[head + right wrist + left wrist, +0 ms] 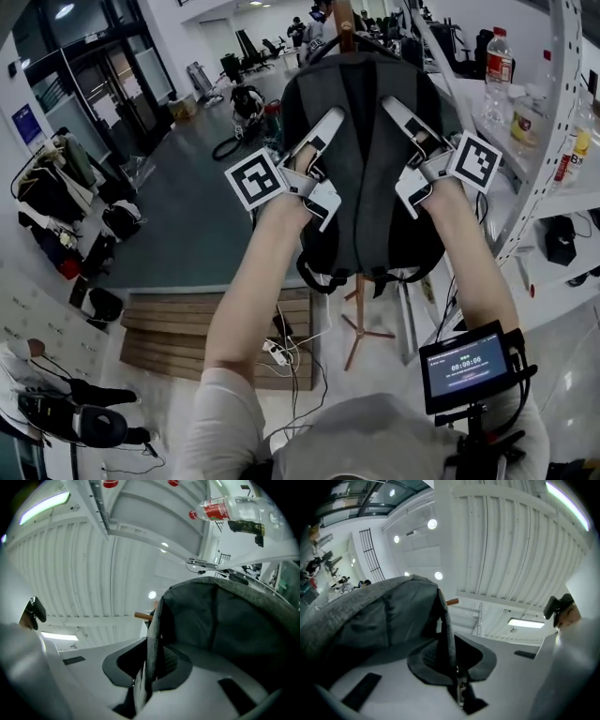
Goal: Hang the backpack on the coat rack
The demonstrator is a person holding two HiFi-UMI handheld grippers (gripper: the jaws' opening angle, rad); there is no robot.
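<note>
Grey fabric backpack [366, 169], raised high with its back panel toward the camera, directly in front of the wooden coat rack [345, 23]; rack's pole visible above the bag's top, its splayed feet below the bag. Whether the top loop sits on a peg: not discernible. Left gripper [323, 127] clamped on the bag's left side edge; in the left gripper view, jaws pressed together on a fold of grey fabric [452, 660], bag body [379, 616] filling the left, one wooden peg [452, 602] just beyond the seam. Right gripper [398, 111] likewise closed on the right side edge; in the right gripper view, seam pinched between the jaws [150, 660], bag body [225, 620] at right, peg [142, 615] beside it. White shelf unit [562, 112] at right, bearing a clear bottle [497, 61]. Wooden steps [187, 328] below, cables trailing across them.
</note>
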